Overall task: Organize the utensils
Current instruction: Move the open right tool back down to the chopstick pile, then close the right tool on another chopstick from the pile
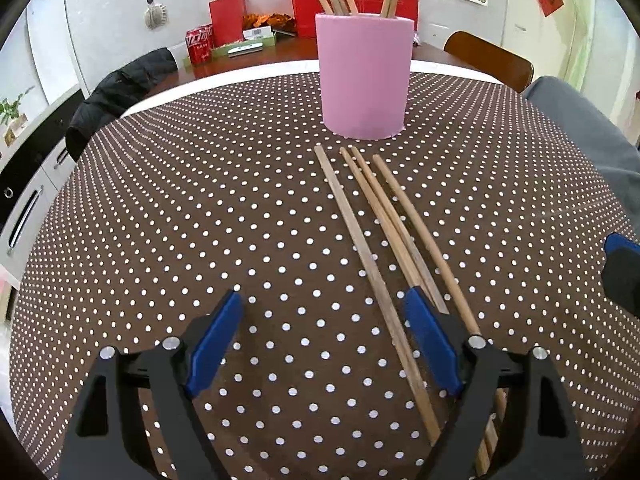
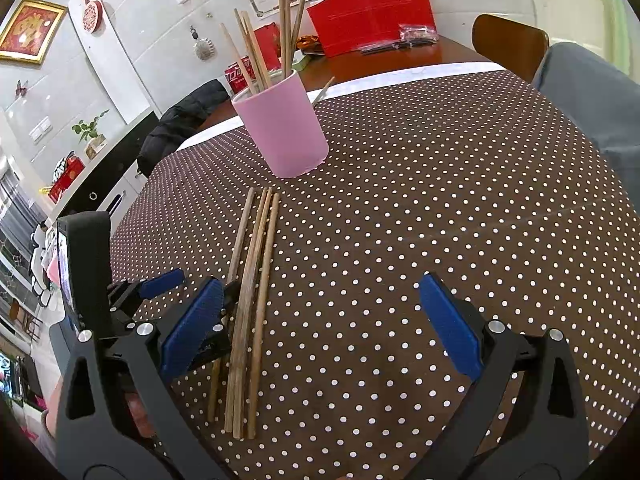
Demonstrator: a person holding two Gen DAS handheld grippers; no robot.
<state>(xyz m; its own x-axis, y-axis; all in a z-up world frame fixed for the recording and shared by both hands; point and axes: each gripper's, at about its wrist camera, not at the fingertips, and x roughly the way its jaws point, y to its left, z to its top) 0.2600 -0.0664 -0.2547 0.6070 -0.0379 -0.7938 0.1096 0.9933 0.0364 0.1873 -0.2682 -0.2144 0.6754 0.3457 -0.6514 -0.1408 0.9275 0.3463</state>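
In the left wrist view, the left gripper [image 1: 322, 344] is held wide open and empty above the polka-dot cloth of the counter [image 1: 200, 208]. Four loose wooden chopsticks [image 1: 384, 236] are seen lying side by side, their far tips just short of the pink holder [image 1: 364, 76], in which more chopsticks are already stood; the leftmost stick passes between the jaws, while the others run under the right-hand finger. In the right wrist view, the right gripper [image 2: 320, 320] is likewise spread open with nothing held, and the same chopsticks [image 2: 252, 280] are found by its left-hand finger, the left gripper [image 2: 160, 284] being just beside them. A clean pick is judged to need one stick centred between the pads, the jaws closed near its middle, and its neighbours left undisturbed before it is lifted to the holder.
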